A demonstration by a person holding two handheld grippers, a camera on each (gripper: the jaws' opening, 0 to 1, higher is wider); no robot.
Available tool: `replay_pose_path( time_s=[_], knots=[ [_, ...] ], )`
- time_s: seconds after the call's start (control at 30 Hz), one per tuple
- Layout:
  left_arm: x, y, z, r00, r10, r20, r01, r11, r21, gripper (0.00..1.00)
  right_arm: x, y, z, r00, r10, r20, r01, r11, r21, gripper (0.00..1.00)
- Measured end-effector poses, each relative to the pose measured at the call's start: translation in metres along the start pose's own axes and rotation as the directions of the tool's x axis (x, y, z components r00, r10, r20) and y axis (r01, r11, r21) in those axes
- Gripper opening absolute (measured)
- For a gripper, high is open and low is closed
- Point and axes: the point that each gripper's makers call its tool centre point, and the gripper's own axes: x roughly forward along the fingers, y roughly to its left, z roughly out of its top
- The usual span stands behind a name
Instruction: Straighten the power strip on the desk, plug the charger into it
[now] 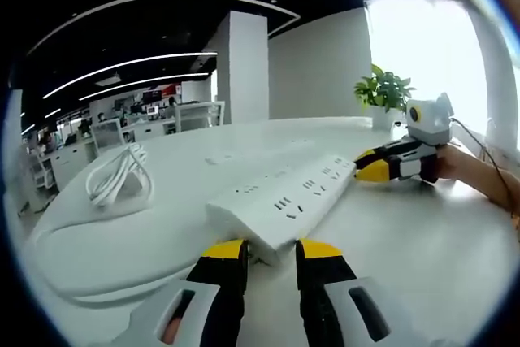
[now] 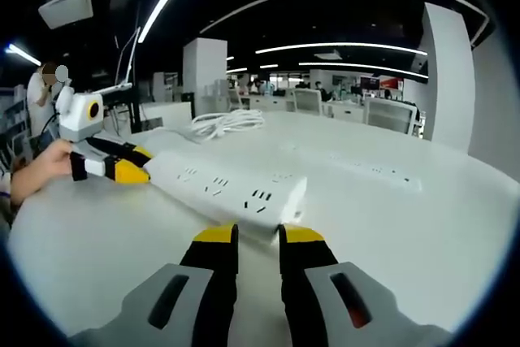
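Broadly, the white tabletop (image 1: 422,241) lies open on both sides of the power strip (image 1: 284,201), which rests flat and slantwise across it. A coiled white cable (image 1: 120,175) sits well apart, near the rounded far edge, and a potted plant (image 1: 383,91) stands at the back by the window. The left tool (image 1: 270,251) meets one end of the strip, its jaws a little parted and holding nothing. The right tool (image 2: 257,235) meets the opposite end likewise, unclenched. A hand (image 2: 41,170) grips the left tool's body.
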Motion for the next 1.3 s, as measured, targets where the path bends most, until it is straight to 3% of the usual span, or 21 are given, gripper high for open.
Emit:
replay_pose_path(
  time_s=[0.57, 1.3],
  knots=[
    [-0.004, -0.001, -0.004, 1.000, 0.005, -0.022, -0.005, 1.000, 0.018, 0.22, -0.006, 0.006, -0.002, 1.000, 0.016, -0.018, -0.016, 1.000, 0.013, 0.18],
    [-0.014, -0.002, -0.008, 0.999, 0.000, -0.042, -0.001, 1.000, -0.016, 0.21, -0.012, 0.017, -0.003, 0.998, 0.049, -0.040, -0.049, 0.999, 0.011, 0.18]
  ],
)
